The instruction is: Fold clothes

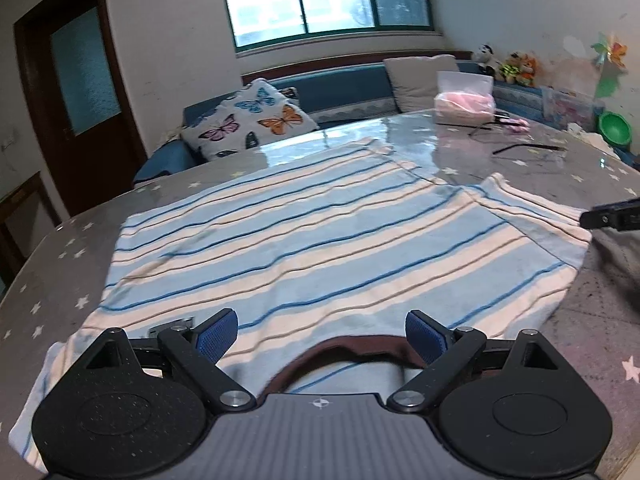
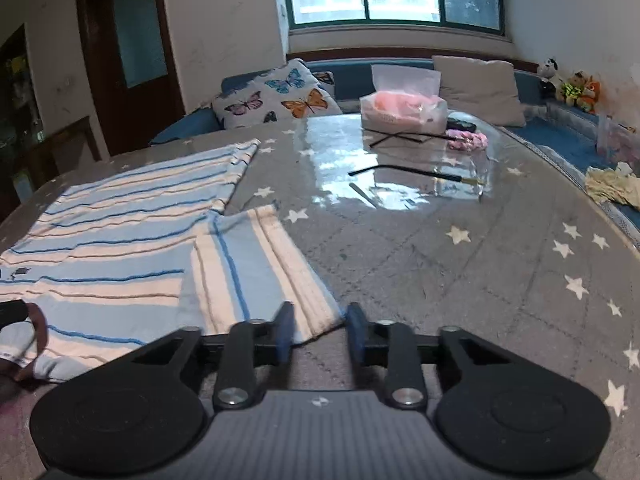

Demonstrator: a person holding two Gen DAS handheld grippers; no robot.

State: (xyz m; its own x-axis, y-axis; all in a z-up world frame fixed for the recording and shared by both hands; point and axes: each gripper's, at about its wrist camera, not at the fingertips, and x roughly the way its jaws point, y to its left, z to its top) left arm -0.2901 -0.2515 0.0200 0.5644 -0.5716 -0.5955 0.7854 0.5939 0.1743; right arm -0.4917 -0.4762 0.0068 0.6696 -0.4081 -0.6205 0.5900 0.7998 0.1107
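Blue-and-cream striped knit shirt (image 1: pixel 304 240) flat, frame centre; left gripper (image 1: pixel 322 334) wide above brown collar (image 1: pixel 340 350). Right gripper (image 2: pixel 320 330) narrowly parted at sleeve edge (image 2: pixel 320 300); bare star-print tablecloth (image 2: pixel 480 280) right.

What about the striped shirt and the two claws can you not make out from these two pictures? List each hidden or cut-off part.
- Striped shirt: its front below the collar is hidden by the left claw body, left wrist view.
- Shirt's left side: cut off by the frame edge, right wrist view.
- Right claw: contact with the sleeve edge unclear, blurred.
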